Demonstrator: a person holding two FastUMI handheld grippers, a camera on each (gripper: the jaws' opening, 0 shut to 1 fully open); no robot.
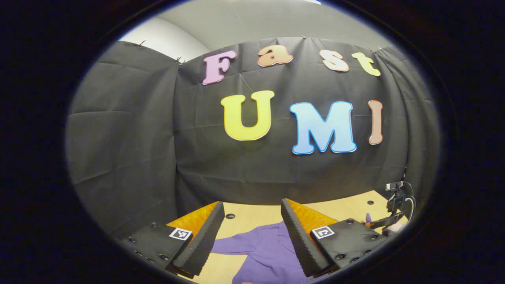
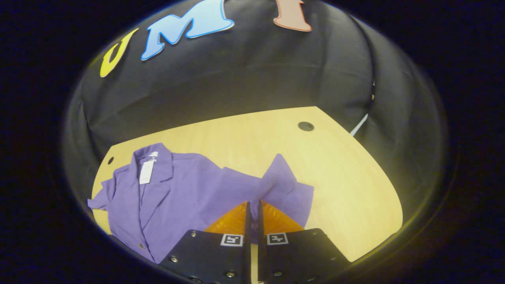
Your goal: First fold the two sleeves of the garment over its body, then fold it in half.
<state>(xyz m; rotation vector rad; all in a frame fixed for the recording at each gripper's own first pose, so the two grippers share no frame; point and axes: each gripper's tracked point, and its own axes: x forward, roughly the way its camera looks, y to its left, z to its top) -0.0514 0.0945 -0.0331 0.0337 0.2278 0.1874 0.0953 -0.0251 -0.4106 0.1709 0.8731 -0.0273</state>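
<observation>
A purple short-sleeved shirt point(image 2: 177, 193) lies flat on the wooden table point(image 2: 335, 169), collar and white tag point(image 2: 146, 172) toward the far left in the right gripper view. My right gripper point(image 2: 254, 202) is shut on the edge of the near sleeve point(image 2: 282, 181), whose cloth bunches up just beyond the fingertips. The other sleeve point(image 2: 98, 199) lies spread at the left edge. In the left gripper view my left gripper point(image 1: 251, 205) is held open above the shirt point(image 1: 268, 248), with nothing between its fingers.
The table point(image 1: 256, 217) ends at the black cloth wall close behind. Round cable holes point(image 2: 305, 126) point(image 1: 230, 216) dot its surface. A black device with cables point(image 1: 398, 199) stands at the table's right end in the left gripper view.
</observation>
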